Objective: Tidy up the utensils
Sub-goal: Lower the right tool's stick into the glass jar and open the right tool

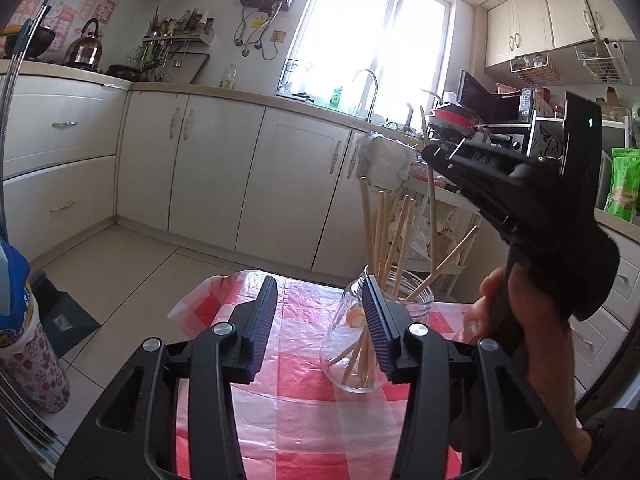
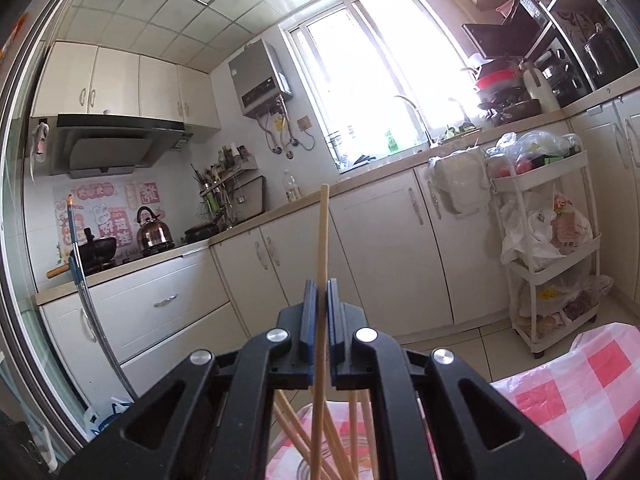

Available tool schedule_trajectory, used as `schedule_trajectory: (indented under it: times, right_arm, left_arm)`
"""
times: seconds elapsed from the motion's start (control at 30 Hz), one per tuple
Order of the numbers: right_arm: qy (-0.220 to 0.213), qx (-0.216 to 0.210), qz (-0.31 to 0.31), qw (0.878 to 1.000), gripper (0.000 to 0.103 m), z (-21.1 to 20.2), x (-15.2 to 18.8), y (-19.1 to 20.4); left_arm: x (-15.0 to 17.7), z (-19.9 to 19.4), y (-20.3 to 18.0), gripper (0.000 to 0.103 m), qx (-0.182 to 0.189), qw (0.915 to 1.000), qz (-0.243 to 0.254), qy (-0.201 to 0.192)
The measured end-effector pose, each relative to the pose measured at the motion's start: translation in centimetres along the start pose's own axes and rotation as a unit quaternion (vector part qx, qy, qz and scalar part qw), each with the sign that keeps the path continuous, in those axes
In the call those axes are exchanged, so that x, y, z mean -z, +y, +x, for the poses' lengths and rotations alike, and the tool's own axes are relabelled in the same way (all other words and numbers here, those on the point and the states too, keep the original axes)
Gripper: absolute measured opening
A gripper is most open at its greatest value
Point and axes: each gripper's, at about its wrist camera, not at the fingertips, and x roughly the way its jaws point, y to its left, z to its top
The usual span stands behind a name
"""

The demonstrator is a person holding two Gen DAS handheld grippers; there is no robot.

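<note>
The right hand-held gripper point(image 2: 320, 320) is clamped on one chopstick point(image 2: 322, 248) above the glass jar point(image 1: 356, 344). The left hand-held gripper point(image 1: 320, 320) stands apart beside the jar on the bench point(image 1: 288, 420).

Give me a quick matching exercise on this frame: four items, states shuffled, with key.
Items:
1. left tool
2. right tool
3. glass jar
4. kettle

States:
A. on the stove
B. shut on a single chopstick
C. open, nothing held
D. on the checked tablecloth, holding chopsticks

Pairs: 1-C, 2-B, 3-D, 4-A
</note>
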Motion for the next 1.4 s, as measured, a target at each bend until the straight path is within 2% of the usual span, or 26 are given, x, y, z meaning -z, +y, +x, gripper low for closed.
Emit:
schedule_trajectory:
  times: [0.37, 0.87, 1.07, 1.13, 1.2, 1.23, 1.4]
  right_arm:
    - [-0.022, 0.034, -0.061, 0.997, 0.006, -1.7, 2.1, 1.3]
    - [0.035, 0.041, -0.072, 0.996, 0.006, -2.9, 5.8, 0.8]
    - [0.052, 0.042, -0.051, 0.996, 0.006, -3.8, 5.9, 0.0]
    - [0.052, 0.04, -0.035, 0.997, 0.009, -4.5, 5.6, -0.4]
    - [0.053, 0.037, -0.021, 0.998, 0.027, -5.1, 5.4, -0.9]
    - [0.059, 0.039, -0.017, 0.997, 0.03, -5.3, 5.3, -1.0]
    - [0.131, 0.047, 0.022, 0.99, 0.031, -6.2, 4.8, -2.9]
  left_arm:
    - [-0.5, 0.0, 0.8, 0.046, -0.003, 0.9999, -0.01, -0.005]
    - [-0.2, 0.5, 1.0, 0.046, -0.009, 0.9998, -0.015, 0.001]
    - [0.0, 0.7, 1.2, 0.046, -0.014, 0.9997, -0.017, 0.005]
    - [0.1, 0.7, 1.2, 0.046, -0.015, 0.9997, -0.018, 0.006]
    - [0.0, 0.7, 1.3, 0.046, -0.014, 0.9997, -0.02, 0.007]
    - [0.0, 0.7, 1.3, 0.046, -0.014, 0.9997, -0.02, 0.007]
    - [-0.1, 0.7, 1.4, 0.046, -0.014, 0.9996, -0.023, 0.007]
